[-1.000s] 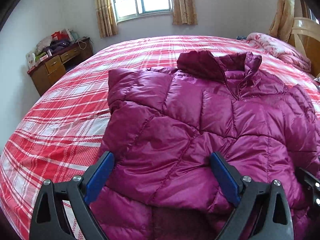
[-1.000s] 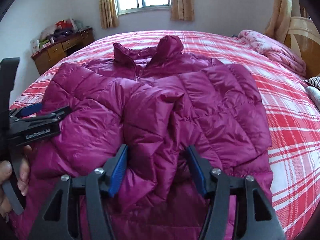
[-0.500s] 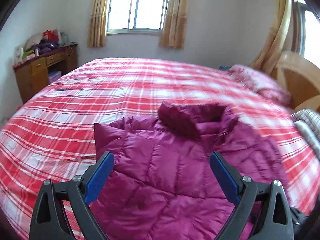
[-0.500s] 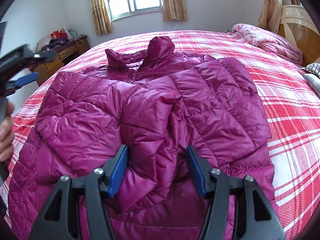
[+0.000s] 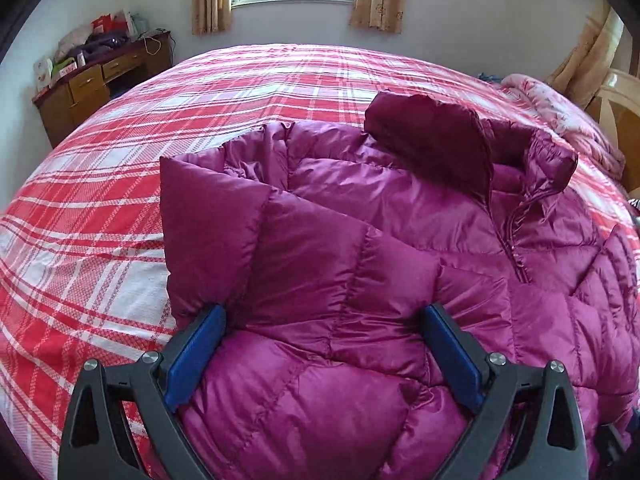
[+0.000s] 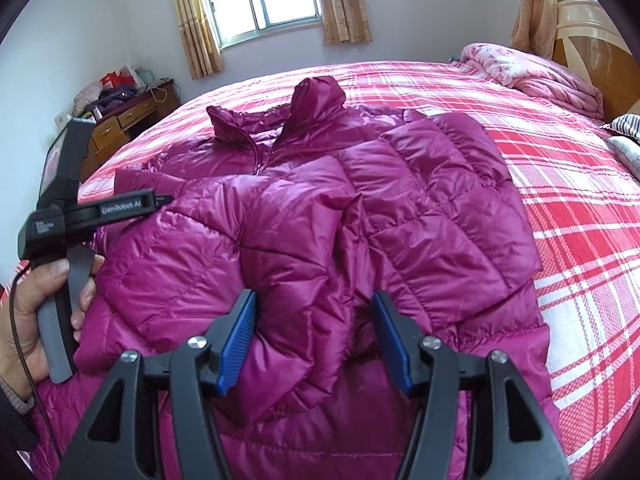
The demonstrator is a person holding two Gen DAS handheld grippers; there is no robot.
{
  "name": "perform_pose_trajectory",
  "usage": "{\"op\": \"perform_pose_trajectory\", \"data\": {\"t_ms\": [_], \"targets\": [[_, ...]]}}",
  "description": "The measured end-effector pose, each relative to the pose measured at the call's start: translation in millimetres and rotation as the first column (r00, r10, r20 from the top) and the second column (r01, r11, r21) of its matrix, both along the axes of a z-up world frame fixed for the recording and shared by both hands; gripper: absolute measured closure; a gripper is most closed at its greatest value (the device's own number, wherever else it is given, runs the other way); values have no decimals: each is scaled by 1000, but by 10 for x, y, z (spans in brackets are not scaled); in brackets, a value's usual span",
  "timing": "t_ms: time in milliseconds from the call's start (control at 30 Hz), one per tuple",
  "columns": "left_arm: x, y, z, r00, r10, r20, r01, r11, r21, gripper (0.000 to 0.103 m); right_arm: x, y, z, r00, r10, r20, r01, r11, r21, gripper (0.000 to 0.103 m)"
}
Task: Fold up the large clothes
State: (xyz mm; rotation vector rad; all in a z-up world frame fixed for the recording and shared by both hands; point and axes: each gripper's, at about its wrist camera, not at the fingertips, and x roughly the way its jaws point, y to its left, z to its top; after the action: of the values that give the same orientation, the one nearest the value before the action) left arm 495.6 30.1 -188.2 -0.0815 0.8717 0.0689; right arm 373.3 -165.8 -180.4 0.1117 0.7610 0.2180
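A magenta puffer jacket [image 5: 400, 240] [image 6: 312, 220] lies front-up on the red plaid bed [image 5: 100, 208] [image 6: 580, 240], collar toward the window, both sleeves folded in across its front. My left gripper [image 5: 324, 336] [image 6: 158, 200] is open wide and low over the folded left sleeve, near the jacket's left edge. A hand [image 6: 36, 304] holds it. My right gripper [image 6: 314, 340] stands open over the lower middle, with the sleeve ends bunched between its blue pads [image 6: 236, 344]. The fabric brushes the left pad, and a dark gap shows at the right one.
A cluttered wooden desk [image 5: 88, 92] [image 6: 128, 120] stands against the back-left wall. A pink quilt [image 6: 532, 72] and a pale headboard [image 6: 592, 28] are at the back right. Striped fabric [image 6: 628, 128] lies at the right edge. Bare plaid cover flanks the jacket.
The left gripper lifted off the lower jacket, swung up toward the room, then came down farther up along the folded left sleeve. The right gripper and the sleeve ends have stayed put.
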Motion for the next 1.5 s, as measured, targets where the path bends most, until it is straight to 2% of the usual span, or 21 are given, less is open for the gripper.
{"op": "perform_pose_trajectory", "data": {"t_ms": [67,167,233,300,400,567,600,733,867,1167,1500], "targets": [[-24,-35,12,1000,1,1,-1,1000,20,4,-65,-124,59,999,-44,5,44,998,55,42],[-9,-28,17,1000,3,0,-3,1000,28,4,-213,-259,275,983,-175,52,173,984,47,41],[-16,-25,18,1000,5,2,-5,1000,29,4,-259,-282,479,971,-218,97,214,975,56,39],[-12,-27,17,1000,5,1,-5,999,39,4,-214,-214,657,968,-216,130,211,976,49,39],[-10,-32,12,1000,5,0,-5,999,43,4,-11,32,741,985,-126,119,122,991,46,39],[3,-45,3,1000,6,-2,-6,999,50,4,409,496,487,1000,23,-12,-22,1000,6,43],[7,-47,1,1000,6,-3,-5,999,52,4,461,549,402,999,26,-35,-27,1000,-7,47],[16,-53,-10,1000,5,-4,-5,999,53,4,598,577,83,996,21,-90,-27,998,-59,49],[30,-55,-23,1000,4,-9,-4,998,59,3,525,603,-68,997,36,-72,-44,993,-108,49],[92,-91,-63,999,4,-34,-1,996,86,1,530,695,-81,998,20,-61,-32,982,-189,48],[59,-70,-49,999,-2,-32,4,998,66,1,534,727,-87,998,25,-62,-37,977,-210,48]]}}
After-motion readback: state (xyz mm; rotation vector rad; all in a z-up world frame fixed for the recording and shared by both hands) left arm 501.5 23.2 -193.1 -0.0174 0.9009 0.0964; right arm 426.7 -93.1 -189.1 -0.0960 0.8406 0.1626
